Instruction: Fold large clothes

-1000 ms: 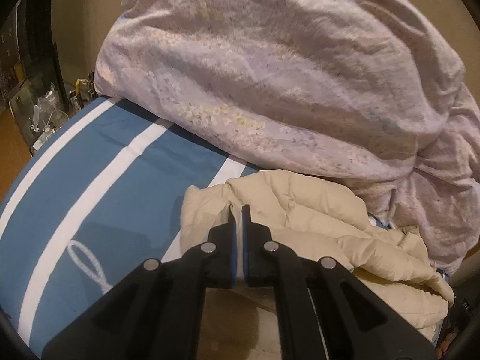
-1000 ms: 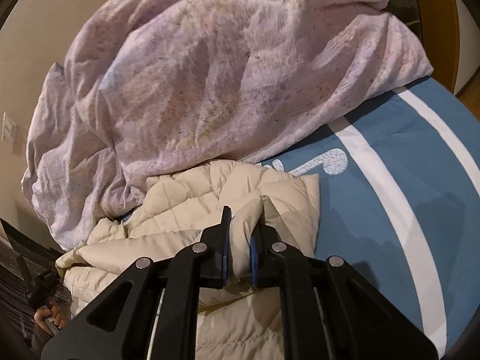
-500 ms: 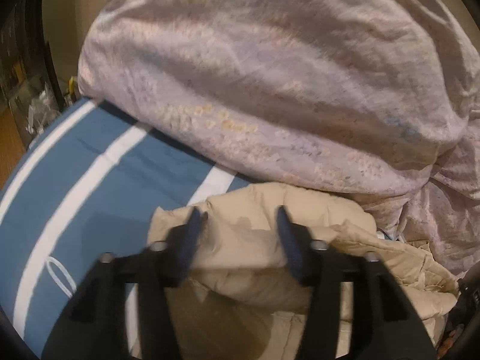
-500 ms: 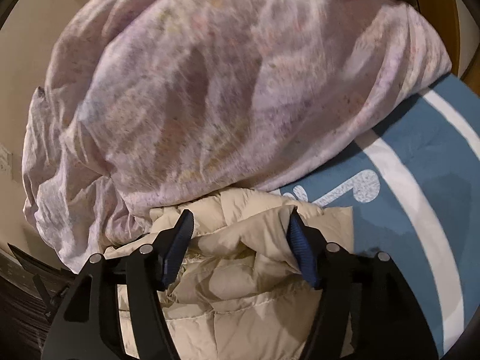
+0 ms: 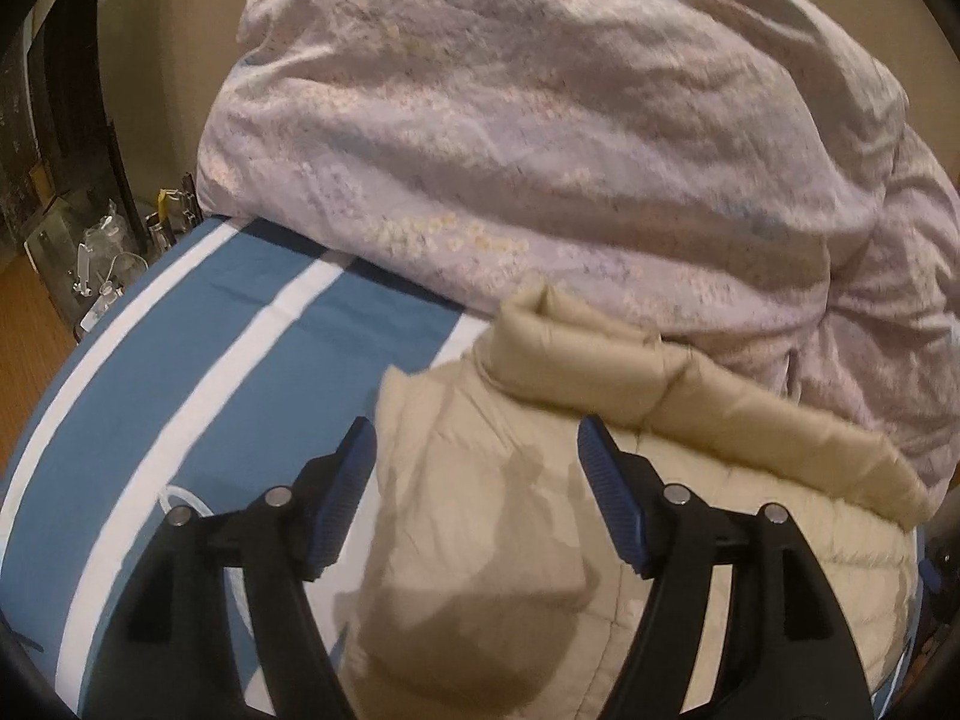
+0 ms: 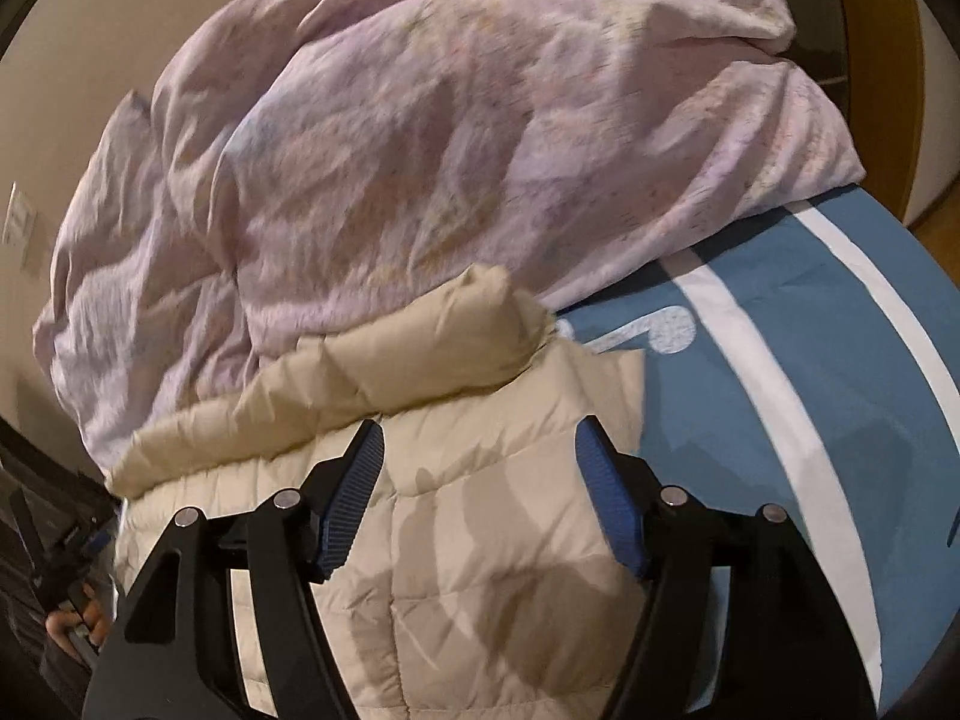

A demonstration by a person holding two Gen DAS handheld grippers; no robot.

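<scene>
Big crumpled pink blanket (image 5: 540, 138) lay heaped at the back of the bed, blue bed sheet (image 5: 252, 396) had white stripes, small bottles and clutter (image 5: 102, 264) sat beside the bed, light switch (image 6: 18, 222) was on the wall

Both grippers (image 5: 474, 495) (image 6: 477, 492) — jaws apart

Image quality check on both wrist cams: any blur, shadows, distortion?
Left wrist: strong fisheye bending of the sheet stripes, dark vignette corners, motion-soft beige jacket with the left tool's shadow on it; warm dim light. Right wrist: same barrel distortion, lilac duvet slightly smeared, right tool's shadows on the jacket; no glare in either view.
</scene>
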